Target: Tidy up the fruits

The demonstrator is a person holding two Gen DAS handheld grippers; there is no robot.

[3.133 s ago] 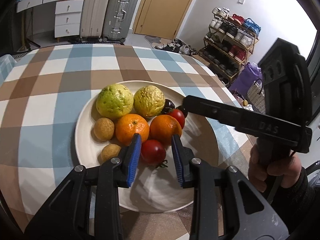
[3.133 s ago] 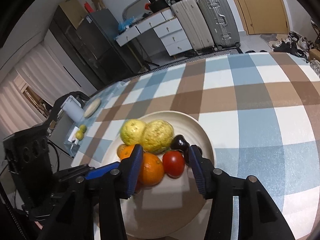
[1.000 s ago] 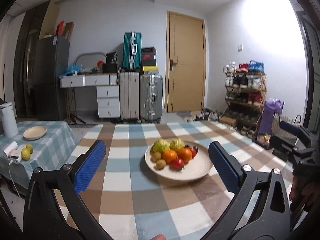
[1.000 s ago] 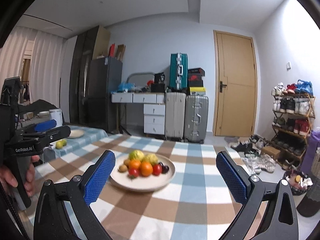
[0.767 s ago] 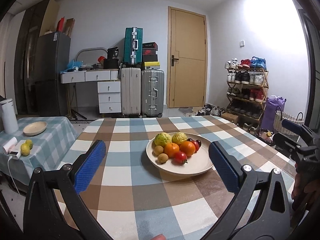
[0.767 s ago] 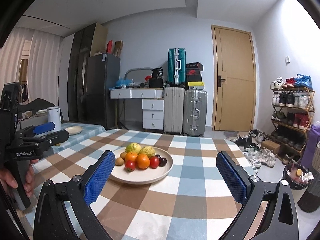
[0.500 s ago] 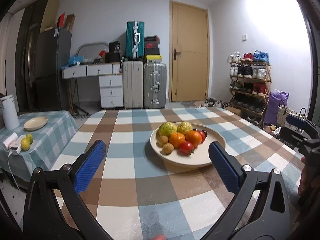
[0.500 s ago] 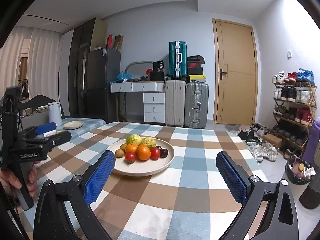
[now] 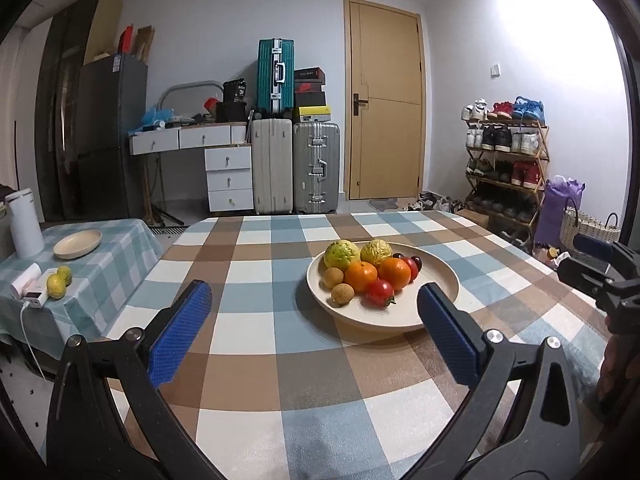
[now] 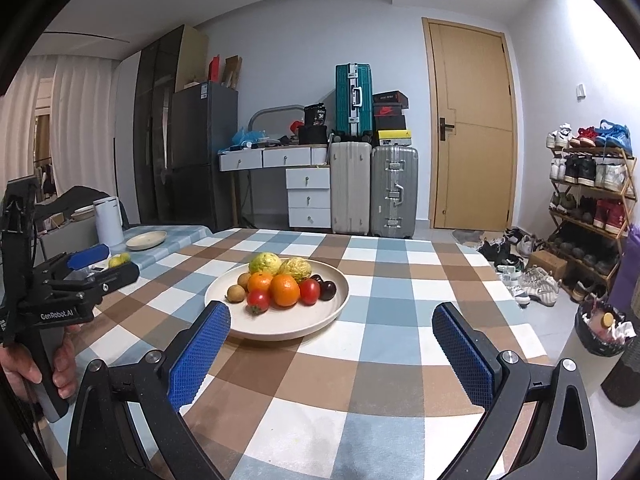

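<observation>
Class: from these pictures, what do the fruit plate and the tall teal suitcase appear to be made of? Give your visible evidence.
Plate: likely ceramic or melamine; matte cream, smooth, thick rolled rim. Teal suitcase: probably hard plastic shell; ribbed, faint sheen, silver metal-looking frame.

Checked cloth (image 9: 256, 328) bare from 6 through 9 o'clock; only the fruit plate (image 9: 436, 312) obstructs, at 12.

White lettering "GenRobot.AI" is legible on the black body of the left gripper (image 10: 86, 268); no other text is readable.
</observation>
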